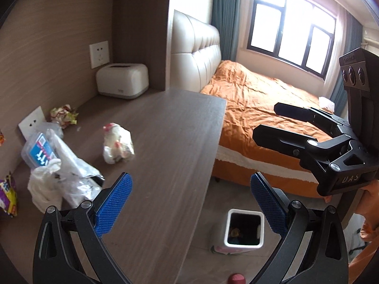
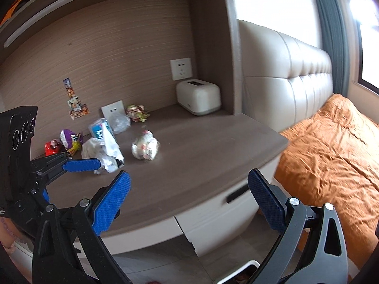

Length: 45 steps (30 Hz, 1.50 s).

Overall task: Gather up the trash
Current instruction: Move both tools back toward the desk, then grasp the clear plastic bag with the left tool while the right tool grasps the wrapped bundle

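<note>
Trash lies on the brown desk: a crumpled white wrapper ball, a heap of clear and white plastic bags with a blue-labelled pack, a crumpled coloured wrapper by the wall, and purple and red snack packets. A white trash bin stands on the floor beside the desk. My left gripper is open and empty over the desk's edge. My right gripper is open and empty, right of the left one.
A white box-shaped appliance sits in the desk's back corner under a wall socket. A bed with an orange cover and padded headboard stands right of the desk. A drawer front faces the floor gap.
</note>
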Each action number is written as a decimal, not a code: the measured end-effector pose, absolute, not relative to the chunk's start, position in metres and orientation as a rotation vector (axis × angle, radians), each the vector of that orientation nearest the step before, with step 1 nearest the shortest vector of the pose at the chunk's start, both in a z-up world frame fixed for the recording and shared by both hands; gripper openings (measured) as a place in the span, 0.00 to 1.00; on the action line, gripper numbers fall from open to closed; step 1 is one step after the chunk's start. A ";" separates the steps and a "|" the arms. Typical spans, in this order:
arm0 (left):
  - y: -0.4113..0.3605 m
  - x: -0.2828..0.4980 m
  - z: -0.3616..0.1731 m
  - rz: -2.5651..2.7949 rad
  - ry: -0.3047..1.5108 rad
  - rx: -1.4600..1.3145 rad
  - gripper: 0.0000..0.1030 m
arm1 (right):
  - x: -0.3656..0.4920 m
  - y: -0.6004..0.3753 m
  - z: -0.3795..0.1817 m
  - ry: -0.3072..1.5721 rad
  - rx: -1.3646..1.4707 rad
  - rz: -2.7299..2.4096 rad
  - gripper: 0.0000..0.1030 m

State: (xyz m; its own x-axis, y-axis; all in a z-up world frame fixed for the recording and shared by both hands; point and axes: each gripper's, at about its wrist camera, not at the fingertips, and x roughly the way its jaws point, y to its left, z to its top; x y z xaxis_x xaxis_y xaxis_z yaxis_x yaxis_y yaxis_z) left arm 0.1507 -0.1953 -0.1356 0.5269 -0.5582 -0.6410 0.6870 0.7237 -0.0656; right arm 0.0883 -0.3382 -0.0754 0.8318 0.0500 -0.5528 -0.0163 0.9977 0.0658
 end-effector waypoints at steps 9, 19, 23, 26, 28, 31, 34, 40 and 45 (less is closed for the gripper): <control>-0.146 0.181 -0.137 -0.643 0.672 0.182 0.95 | 0.134 -0.294 -0.074 0.587 0.007 0.106 0.96; -0.124 0.233 -0.165 -0.609 0.687 0.246 0.95 | 0.194 -0.259 -0.103 0.654 -0.048 0.133 0.96; -0.120 0.256 -0.176 -0.639 0.712 0.246 0.95 | 0.220 -0.251 -0.120 0.688 -0.061 0.123 0.96; -0.121 0.268 -0.184 -0.675 0.734 0.246 0.95 | 0.241 -0.248 -0.134 0.721 -0.063 0.111 0.96; -0.123 0.273 -0.189 -0.701 0.740 0.252 0.95 | 0.253 -0.247 -0.142 0.741 -0.058 0.098 0.96; -0.127 0.277 -0.197 -0.727 0.747 0.272 0.92 | 0.269 -0.249 -0.155 0.788 -0.049 0.078 0.96; -0.129 0.286 -0.203 -0.736 0.785 0.291 0.68 | 0.282 -0.248 -0.164 0.821 -0.031 0.091 0.95; -0.131 0.292 -0.207 -0.719 0.816 0.320 0.43 | 0.284 -0.242 -0.164 0.849 -0.052 0.124 0.55; -0.128 0.283 -0.181 -0.719 0.797 0.262 0.43 | 0.260 -0.248 -0.138 0.793 -0.056 0.111 0.55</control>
